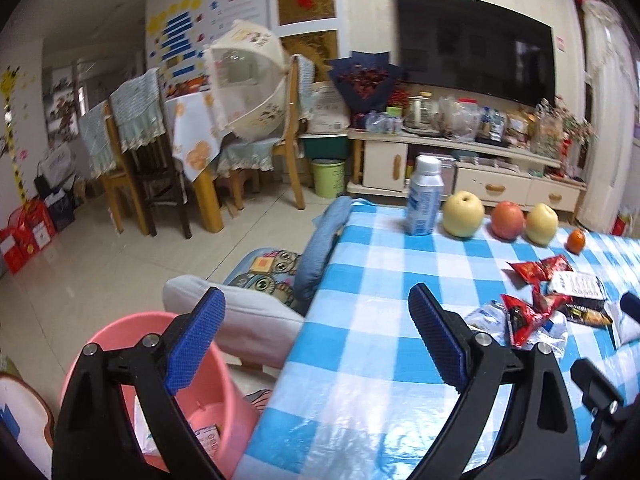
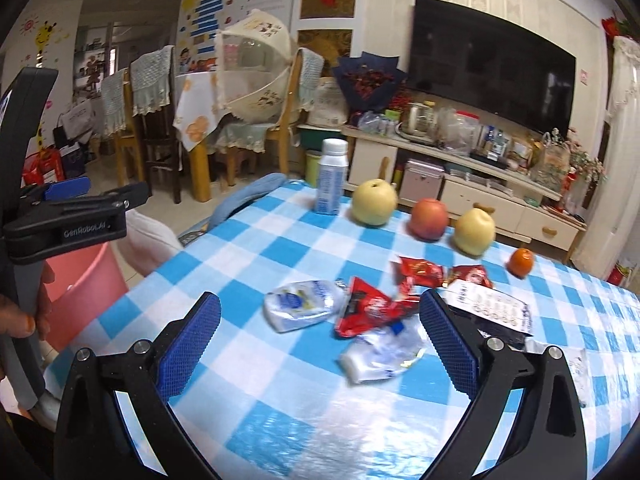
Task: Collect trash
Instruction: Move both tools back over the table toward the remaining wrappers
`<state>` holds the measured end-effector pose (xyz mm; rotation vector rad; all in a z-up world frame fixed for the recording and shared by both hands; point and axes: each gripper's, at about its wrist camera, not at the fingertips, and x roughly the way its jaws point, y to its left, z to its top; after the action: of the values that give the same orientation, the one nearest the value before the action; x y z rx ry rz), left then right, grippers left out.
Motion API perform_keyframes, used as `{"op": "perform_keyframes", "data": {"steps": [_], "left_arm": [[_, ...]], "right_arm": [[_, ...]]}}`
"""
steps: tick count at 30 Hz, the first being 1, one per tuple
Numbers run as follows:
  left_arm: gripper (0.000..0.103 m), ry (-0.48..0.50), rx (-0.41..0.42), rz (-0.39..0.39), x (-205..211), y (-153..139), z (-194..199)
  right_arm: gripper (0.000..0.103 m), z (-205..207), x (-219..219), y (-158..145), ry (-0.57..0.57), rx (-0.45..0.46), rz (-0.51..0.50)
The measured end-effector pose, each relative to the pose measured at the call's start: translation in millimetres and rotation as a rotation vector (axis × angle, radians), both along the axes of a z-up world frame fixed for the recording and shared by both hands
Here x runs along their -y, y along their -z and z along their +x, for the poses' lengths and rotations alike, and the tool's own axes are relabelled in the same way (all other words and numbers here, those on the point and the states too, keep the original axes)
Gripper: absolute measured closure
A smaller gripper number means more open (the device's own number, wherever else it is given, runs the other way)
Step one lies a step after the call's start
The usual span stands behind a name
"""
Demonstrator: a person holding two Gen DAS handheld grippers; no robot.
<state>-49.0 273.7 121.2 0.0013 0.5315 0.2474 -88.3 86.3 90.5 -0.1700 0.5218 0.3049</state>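
Note:
Several wrappers lie on the blue checked table: a clear white pouch, a red wrapper, a crumpled clear wrapper, more red wrappers and a black-and-white packet. They also show in the left wrist view. My right gripper is open and empty just above the table, in front of the wrappers. My left gripper is open and empty at the table's left edge, beside a pink bin on the floor that holds some trash.
A white bottle, two yellow pears, an apple and a small orange stand along the table's far side. A grey cushion lies left of the table. Dining chairs and a TV cabinet stand beyond.

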Motion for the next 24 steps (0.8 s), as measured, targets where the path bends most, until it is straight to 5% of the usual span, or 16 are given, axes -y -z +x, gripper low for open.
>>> {"op": "perform_keyframes", "data": {"steps": [24], "left_arm": [[0.01,0.325,-0.057,0.035,116,24,21]], "right_arm": [[0.005,26,129,11,0.2,-0.059,0.059]]}}
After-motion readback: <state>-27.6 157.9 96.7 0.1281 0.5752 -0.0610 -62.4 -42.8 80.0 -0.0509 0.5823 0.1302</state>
